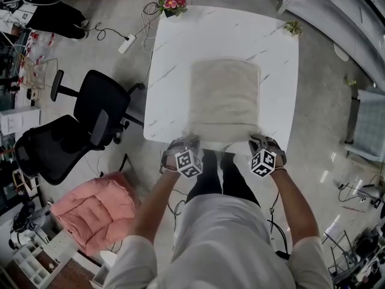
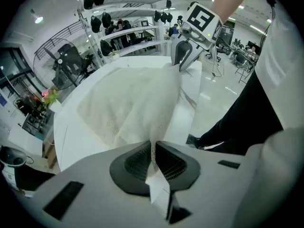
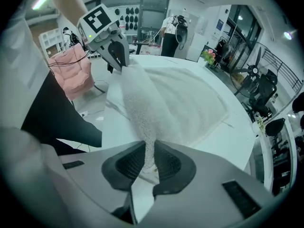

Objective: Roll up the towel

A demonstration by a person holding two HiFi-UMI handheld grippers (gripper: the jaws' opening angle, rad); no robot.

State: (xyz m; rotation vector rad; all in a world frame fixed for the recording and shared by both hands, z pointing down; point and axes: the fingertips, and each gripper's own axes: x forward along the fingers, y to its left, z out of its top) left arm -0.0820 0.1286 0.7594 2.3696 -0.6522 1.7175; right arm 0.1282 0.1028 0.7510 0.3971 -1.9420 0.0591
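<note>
A cream towel (image 1: 224,98) lies flat on the white marble table (image 1: 174,59), its near edge at the table's front. My left gripper (image 1: 191,142) is shut on the towel's near left corner (image 2: 153,144), the cloth pinched between its dark pads. My right gripper (image 1: 257,142) is shut on the near right corner (image 3: 148,153) in the same way. In the left gripper view the right gripper (image 2: 183,61) shows across the towel (image 2: 133,103); in the right gripper view the left gripper (image 3: 118,56) shows across the towel (image 3: 175,103). Both corners are lifted a little off the table.
Two black office chairs (image 1: 90,116) stand left of the table, with a pink cushion (image 1: 96,212) on the floor below them. A small flower pot (image 1: 172,5) sits at the table's far left corner and a small plant (image 1: 293,27) at its far right.
</note>
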